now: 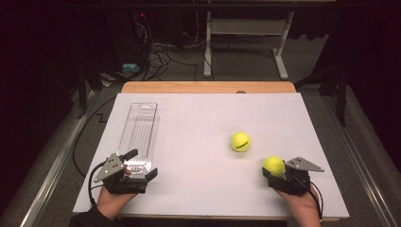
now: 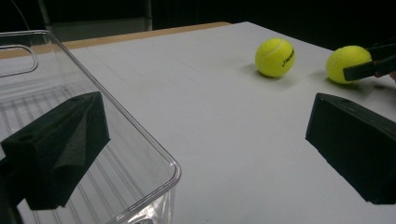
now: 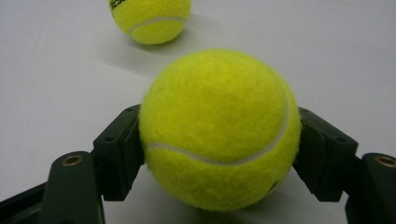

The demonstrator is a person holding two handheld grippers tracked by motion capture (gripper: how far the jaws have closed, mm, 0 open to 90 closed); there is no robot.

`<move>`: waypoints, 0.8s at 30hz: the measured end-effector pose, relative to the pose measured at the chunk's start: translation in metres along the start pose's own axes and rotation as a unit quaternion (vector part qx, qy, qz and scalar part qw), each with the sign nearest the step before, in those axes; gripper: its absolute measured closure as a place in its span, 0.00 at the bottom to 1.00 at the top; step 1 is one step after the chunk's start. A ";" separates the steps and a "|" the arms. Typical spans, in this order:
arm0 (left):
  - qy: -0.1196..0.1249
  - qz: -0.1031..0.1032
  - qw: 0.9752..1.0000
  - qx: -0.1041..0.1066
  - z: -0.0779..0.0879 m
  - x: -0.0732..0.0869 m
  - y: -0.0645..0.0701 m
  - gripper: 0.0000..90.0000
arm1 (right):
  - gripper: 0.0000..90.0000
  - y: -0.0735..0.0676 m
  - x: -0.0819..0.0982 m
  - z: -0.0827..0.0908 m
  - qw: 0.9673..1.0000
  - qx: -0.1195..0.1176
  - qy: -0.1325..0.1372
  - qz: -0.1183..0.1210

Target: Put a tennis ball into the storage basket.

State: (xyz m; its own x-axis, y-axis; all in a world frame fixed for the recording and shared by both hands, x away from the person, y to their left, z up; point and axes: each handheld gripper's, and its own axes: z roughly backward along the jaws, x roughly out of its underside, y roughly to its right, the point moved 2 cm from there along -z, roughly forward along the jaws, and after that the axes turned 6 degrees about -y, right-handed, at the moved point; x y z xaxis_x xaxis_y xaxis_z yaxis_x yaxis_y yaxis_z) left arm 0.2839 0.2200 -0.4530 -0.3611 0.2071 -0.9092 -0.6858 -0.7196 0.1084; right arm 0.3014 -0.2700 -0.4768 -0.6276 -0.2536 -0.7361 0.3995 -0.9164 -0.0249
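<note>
On the white table, right gripper (image 1: 275,173) clamps a tennis ball (image 3: 219,130).
Left gripper (image 1: 137,165) gapes wide astride the clear bin's (image 1: 142,124) near wall, gripping nothing.

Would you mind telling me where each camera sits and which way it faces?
High view: above the person's side, looking forward and down on the table; both forearms enter below.
Left gripper view: on the left gripper, open astride the clear bin wall.
Right gripper view: on the right gripper, shut on the held ball.
All share the free ball.
</note>
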 end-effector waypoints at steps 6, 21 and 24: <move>-0.001 -0.001 1.000 0.000 0.000 0.000 0.000 0.00 | 0.29 -0.001 -0.002 0.002 1.000 0.001 0.011 0.002; -0.004 -0.003 1.000 0.001 -0.001 0.000 0.000 0.01 | 0.29 -0.013 -0.008 0.002 0.999 -0.013 0.030 0.015; -0.004 -0.003 1.000 0.001 -0.001 0.000 0.000 0.01 | 0.29 -0.020 -0.009 -0.002 0.999 -0.020 0.026 0.021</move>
State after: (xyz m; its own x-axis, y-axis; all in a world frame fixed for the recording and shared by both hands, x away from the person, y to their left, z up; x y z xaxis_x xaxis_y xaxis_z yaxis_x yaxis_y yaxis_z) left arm 0.2840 0.2192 -0.4534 -0.3620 0.2180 -0.9063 -0.6900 -0.7164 0.1033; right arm 0.3006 -0.2492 -0.4705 -0.5740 -0.2749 -0.7713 0.4527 -0.8914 -0.0192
